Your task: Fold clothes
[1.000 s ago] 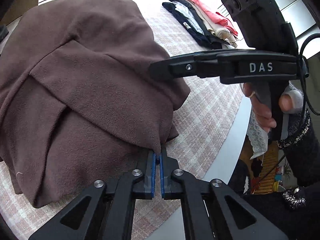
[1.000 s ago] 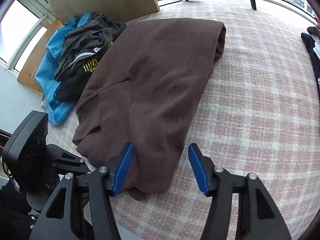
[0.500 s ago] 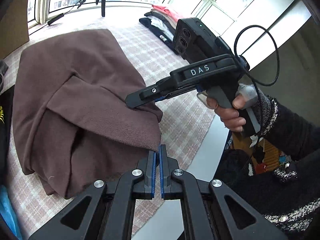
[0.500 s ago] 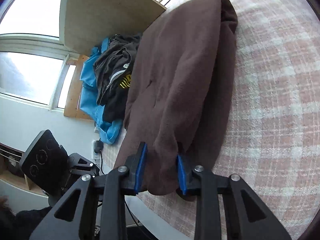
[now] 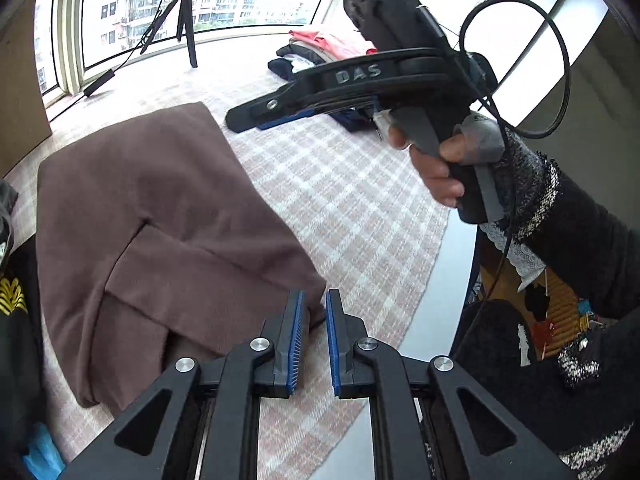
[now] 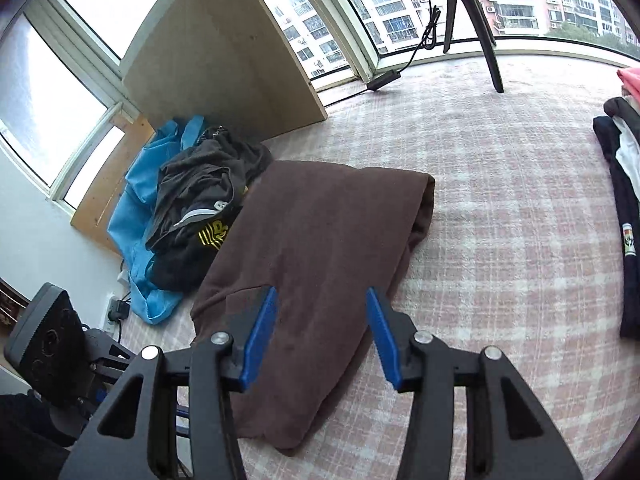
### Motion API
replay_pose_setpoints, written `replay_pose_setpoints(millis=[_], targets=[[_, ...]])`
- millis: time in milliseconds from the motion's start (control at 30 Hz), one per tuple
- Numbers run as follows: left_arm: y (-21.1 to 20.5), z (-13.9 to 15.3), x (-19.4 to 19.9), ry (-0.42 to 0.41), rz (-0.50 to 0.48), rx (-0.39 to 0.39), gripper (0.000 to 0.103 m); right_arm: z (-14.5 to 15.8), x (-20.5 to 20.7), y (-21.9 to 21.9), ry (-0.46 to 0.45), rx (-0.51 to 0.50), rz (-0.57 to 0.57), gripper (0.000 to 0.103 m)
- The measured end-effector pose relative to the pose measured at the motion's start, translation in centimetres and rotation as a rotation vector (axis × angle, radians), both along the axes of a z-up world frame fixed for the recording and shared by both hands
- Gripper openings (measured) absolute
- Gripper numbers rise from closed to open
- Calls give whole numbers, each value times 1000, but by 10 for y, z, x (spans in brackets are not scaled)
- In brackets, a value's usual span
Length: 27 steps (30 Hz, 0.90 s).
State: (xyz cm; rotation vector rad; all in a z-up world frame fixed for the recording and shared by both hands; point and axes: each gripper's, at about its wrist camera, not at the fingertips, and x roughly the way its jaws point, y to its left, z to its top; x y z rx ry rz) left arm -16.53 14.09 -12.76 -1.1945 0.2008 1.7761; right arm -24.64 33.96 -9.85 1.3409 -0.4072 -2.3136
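Note:
A brown fleece garment (image 5: 160, 208) lies folded flat on the pink checked tablecloth (image 5: 360, 208). My left gripper (image 5: 315, 332) hovers over the garment's near corner. Its jaws are opening, a narrow gap shows between the blue pads, and they press on nothing. In the right wrist view the same garment (image 6: 320, 240) lies below my right gripper (image 6: 322, 340), whose jaws are opening wide above the cloth with nothing pinched. A hand holds the right gripper (image 5: 248, 118) up in the air over the table, to the right of the garment.
Folded clothes (image 5: 320, 48) are stacked at the far right of the table (image 6: 624, 200). A loose black garment (image 6: 200, 208) and a blue one (image 6: 136, 200) are heaped left of the brown one. A tripod (image 6: 472, 20) and a wooden board (image 6: 216, 60) stand by the windows. The table edge (image 5: 432, 320) runs close on the right.
Both grippers let go of the brown garment and rose. The left jaws parted from shut, the right jaws came off the garment's edge, and the cloth now lies flat.

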Motion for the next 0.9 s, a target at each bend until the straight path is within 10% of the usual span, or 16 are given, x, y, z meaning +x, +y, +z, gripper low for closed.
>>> replay_pose_setpoints(millis=[233,400,600,767,900], targets=[[47,-74,-17,-88,-94,-50,9,-46,-38,-13,-50,211,59,36],[10,-37,-10,-172,-28,4,10,-40,-30,23,-64,52,-52,43],[-106,47,-6,-49,244,-1,27,-6,25,66,16,-46,-149,51],[-203,83,-46,33,542,-30,34,37,51,83,126,-17,-233,60],[-213,76,-73,47,545,-16,35,65,62,70,194,42,-269,73]])
